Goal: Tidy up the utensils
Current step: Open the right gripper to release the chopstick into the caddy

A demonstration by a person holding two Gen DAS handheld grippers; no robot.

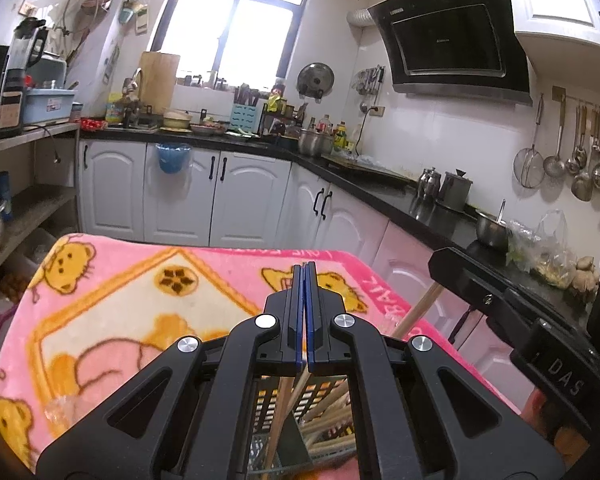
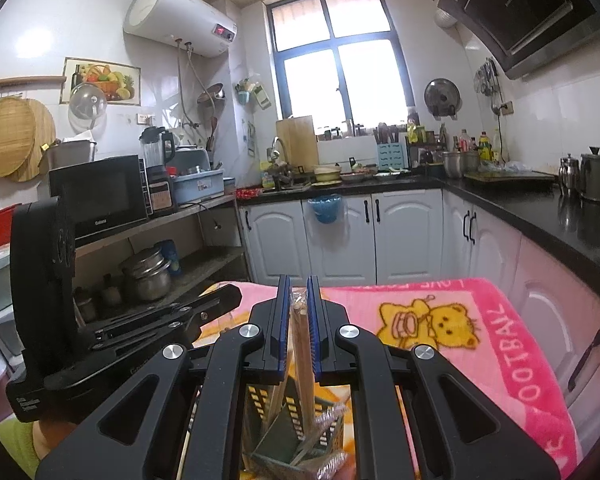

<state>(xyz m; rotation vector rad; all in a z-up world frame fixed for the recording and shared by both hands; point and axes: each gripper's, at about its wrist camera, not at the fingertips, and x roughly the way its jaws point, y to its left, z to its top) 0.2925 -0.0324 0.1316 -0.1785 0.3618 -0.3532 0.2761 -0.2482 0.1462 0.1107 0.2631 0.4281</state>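
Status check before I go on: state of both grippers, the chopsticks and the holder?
Left gripper: shut, nothing visibly between the pads.
Right gripper: shut on chopsticks.
Chopsticks: upright, lower ends in the slotted holder.
Slotted holder: on the pink blanket, already holding other chopsticks.

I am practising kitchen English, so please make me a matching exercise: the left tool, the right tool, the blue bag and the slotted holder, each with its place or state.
Things:
1. left tool
2. right tool
3. blue bag
4. slotted holder

Places or states:
a. hangs on a white cabinet door
b. shut on wooden chopsticks
c. sits below both tools
d. pads pressed together

Pairs: 1-d, 2-b, 3-a, 4-c
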